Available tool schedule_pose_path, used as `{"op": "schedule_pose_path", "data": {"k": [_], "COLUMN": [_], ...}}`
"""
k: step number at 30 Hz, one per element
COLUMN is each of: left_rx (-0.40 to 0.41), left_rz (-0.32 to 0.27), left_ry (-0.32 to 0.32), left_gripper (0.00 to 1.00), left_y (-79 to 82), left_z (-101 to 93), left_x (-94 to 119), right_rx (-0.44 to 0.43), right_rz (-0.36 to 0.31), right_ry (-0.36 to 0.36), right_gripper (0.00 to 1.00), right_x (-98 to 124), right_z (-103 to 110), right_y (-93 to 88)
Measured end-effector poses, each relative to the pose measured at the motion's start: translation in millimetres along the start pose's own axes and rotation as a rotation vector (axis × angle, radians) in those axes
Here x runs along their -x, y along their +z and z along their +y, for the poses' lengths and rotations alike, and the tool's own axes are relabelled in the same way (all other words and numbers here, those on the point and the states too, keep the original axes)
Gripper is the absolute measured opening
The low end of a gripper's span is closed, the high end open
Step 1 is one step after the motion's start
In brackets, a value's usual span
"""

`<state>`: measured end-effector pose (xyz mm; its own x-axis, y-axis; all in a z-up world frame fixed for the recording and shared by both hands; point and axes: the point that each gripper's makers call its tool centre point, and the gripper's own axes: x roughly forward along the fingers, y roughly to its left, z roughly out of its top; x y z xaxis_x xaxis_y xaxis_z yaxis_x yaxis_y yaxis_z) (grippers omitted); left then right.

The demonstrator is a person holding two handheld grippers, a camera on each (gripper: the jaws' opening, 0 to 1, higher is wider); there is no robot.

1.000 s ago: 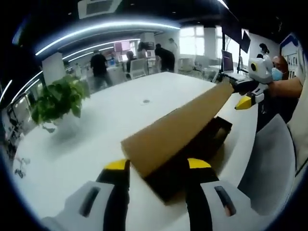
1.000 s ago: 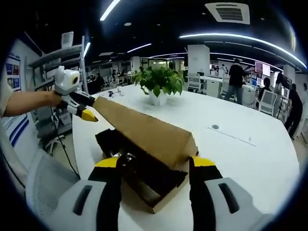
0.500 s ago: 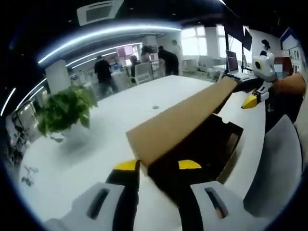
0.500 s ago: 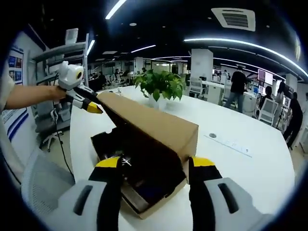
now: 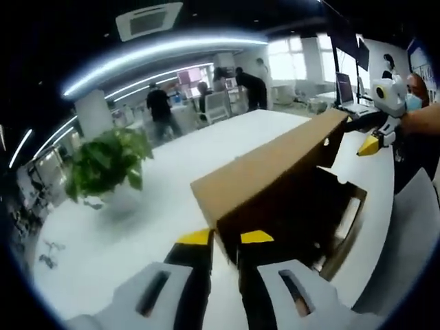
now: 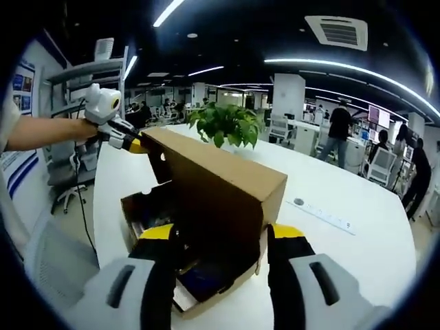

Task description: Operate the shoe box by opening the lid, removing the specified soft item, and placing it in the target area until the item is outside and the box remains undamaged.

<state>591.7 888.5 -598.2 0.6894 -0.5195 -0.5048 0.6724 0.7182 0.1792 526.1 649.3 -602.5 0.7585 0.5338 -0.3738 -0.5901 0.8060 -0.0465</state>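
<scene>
On the white tabletop [image 6: 357, 199], we pinch one end of the plain brown cardboard lid [image 6: 220, 175] with our left gripper [image 5: 225, 238], while our right gripper [image 6: 223, 232] spreads unclenched around its other end, tilting it above the shoe box [image 6: 206, 289].

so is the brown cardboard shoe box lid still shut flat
No, the brown cardboard lid stands raised on edge above the open box.
</scene>
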Motion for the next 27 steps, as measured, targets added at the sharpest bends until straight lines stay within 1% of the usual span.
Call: {"op": "schedule_pose_path", "data": {"k": [4, 6, 11, 15, 17, 20, 24, 27], "left_rx": [0.009, 0.023, 0.025, 0.046, 0.052, 0.059, 0.065, 0.072], "left_rz": [0.002, 0.0, -0.008, -0.019, -0.024, -0.032, -0.038, -0.042], "left_ry": [0.017, 0.015, 0.024, 0.039, 0.042, 0.048, 0.051, 0.052], "left_gripper": [0.03, 0.03, 0.02, 0.01, 0.01, 0.0, 0.0, 0.0], "left_y": [0.9, 1.6, 3.8, 6.9, 7.9, 10.0, 11.9, 13.4], "left_z": [6.2, 7.6, 11.0, 15.9, 17.3, 20.4, 23.7, 26.1], "left_x": [-2, -2, -5, -8, -9, -12, -15, -17], "right_rx": [-0.003, -0.006, -0.006, -0.007, 0.008, 0.015, -0.006, -0.011], "right_rz": [-0.005, -0.008, -0.02, -0.034, -0.035, -0.024, 0.0, 0.031], "right_ry": [-0.01, -0.012, -0.022, -0.036, -0.053, -0.072, -0.095, -0.113], "right_gripper": [0.46, 0.45, 0.44, 0.4, 0.37, 0.3, 0.28, 0.27], "right_x": [-1, -2, -5, -6, -6, -5, -3, -3], "right_z": [-5, -6, -11, -17, -21, -26, -32, -37], "right_y": [1.2, 2.0, 4.0, 5.3, 4.5, -0.7, -14.6, -28.6]}}
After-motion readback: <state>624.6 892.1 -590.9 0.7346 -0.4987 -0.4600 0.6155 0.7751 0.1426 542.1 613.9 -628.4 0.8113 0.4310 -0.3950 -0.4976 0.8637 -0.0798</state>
